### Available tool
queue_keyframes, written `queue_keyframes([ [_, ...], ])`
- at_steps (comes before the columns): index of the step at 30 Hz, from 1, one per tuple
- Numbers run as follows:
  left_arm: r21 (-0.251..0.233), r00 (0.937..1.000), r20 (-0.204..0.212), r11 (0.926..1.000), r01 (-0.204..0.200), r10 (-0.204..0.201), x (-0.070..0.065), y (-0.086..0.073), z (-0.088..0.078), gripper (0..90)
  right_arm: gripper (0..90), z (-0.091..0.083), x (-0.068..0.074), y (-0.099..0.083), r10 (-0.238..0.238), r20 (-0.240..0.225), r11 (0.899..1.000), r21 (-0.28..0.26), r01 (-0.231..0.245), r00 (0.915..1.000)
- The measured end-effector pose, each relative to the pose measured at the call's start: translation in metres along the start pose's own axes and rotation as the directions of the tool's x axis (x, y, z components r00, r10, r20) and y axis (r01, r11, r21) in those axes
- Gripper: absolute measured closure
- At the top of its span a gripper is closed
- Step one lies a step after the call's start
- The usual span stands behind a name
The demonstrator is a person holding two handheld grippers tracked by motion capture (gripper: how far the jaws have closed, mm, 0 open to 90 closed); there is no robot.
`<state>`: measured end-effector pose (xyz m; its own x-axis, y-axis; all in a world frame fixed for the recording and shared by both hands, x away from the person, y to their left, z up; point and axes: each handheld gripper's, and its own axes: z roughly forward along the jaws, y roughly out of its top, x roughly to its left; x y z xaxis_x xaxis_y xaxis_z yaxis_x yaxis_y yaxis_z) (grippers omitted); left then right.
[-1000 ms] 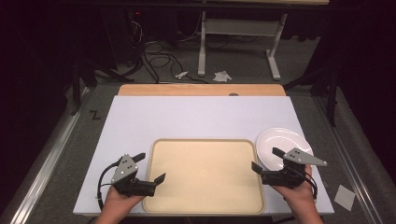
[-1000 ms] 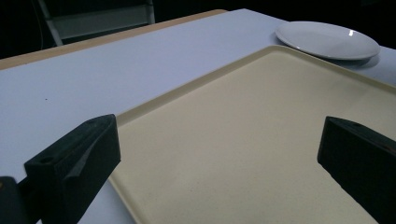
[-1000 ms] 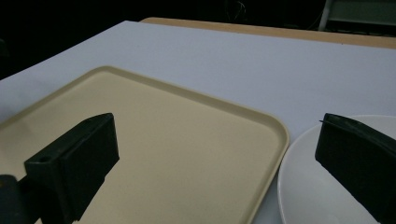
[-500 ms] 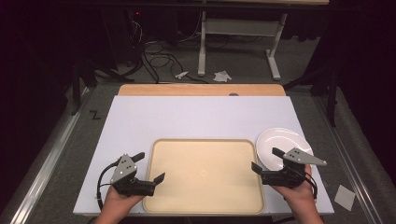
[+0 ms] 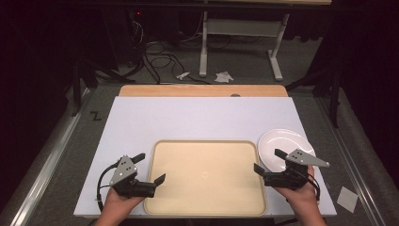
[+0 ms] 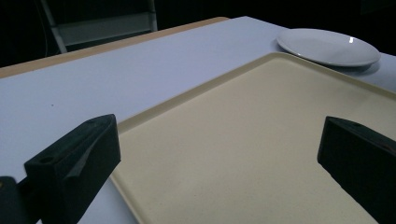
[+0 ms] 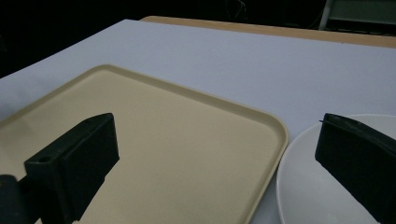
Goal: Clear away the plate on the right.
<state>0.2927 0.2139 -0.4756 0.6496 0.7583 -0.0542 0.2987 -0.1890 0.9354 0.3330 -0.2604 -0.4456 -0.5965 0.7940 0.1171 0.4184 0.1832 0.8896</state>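
Note:
An empty beige tray (image 5: pixel 204 141) lies at the near middle of the white table. A white plate (image 5: pixel 282 141) sits just off its far right corner. My left gripper (image 5: pixel 151 167) stands open at the tray's left edge, one jaw over the tray and the other over the table. In the left gripper view the left gripper (image 6: pixel 218 135) spans the tray's rim (image 6: pixel 196 91), with the plate (image 6: pixel 327 46) beyond. My right gripper (image 5: pixel 267 161) is open at the tray's right edge, one jaw over the plate. The right gripper (image 7: pixel 217 135) holds nothing; tray (image 7: pixel 196 95) and plate (image 7: pixel 308 186) lie below it.
The white table top (image 5: pixel 202 117) stretches bare behind the tray to a wooden strip (image 5: pixel 202 90) at its far edge. On the floor beyond are cables (image 5: pixel 155 52), a desk frame (image 5: pixel 240 28) and scraps of paper (image 5: pixel 223 76).

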Motion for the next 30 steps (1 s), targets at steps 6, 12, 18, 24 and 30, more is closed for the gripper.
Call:
queue_keyframes([
  [6, 0.003, 1.0, 0.003, 1.0, -0.001, 0.001, 0.0, 0.0, 0.0, 0.2, 0.1, -0.001, -0.001, 0.0, 0.011, 0.002, 1.0, 0.001, -0.011, 0.9999],
  [12, 0.009, 1.0, 0.007, 1.0, 0.001, -0.001, 0.0, 0.0, 0.001, 0.2, 4.2, -0.005, -0.001, 0.003, -0.008, 0.0, 1.0, -0.021, 0.008, 1.0],
  [18, 0.008, 0.9999, 0.01, 1.0, 0.003, -0.003, 0.001, 0.001, 0.0, 0.2, 6.0, -0.01, -0.002, 0.005, -0.015, 0.022, 0.999, -0.043, 0.016, 0.9996],
  [24, 0.008, 0.9999, 0.014, 1.0, 0.005, -0.005, 0.001, 0.002, 0.002, 0.2, 7.3, -0.015, -0.007, 0.006, -0.001, 0.035, 0.998, -0.063, 0.003, 0.9994],
  [30, 0.004, 0.9998, 0.018, 1.0, 0.006, -0.006, 0.001, 0.003, 0.004, 0.2, 7.0, -0.019, -0.011, 0.006, 0.014, 0.042, 0.998, -0.064, -0.011, 0.999],
])
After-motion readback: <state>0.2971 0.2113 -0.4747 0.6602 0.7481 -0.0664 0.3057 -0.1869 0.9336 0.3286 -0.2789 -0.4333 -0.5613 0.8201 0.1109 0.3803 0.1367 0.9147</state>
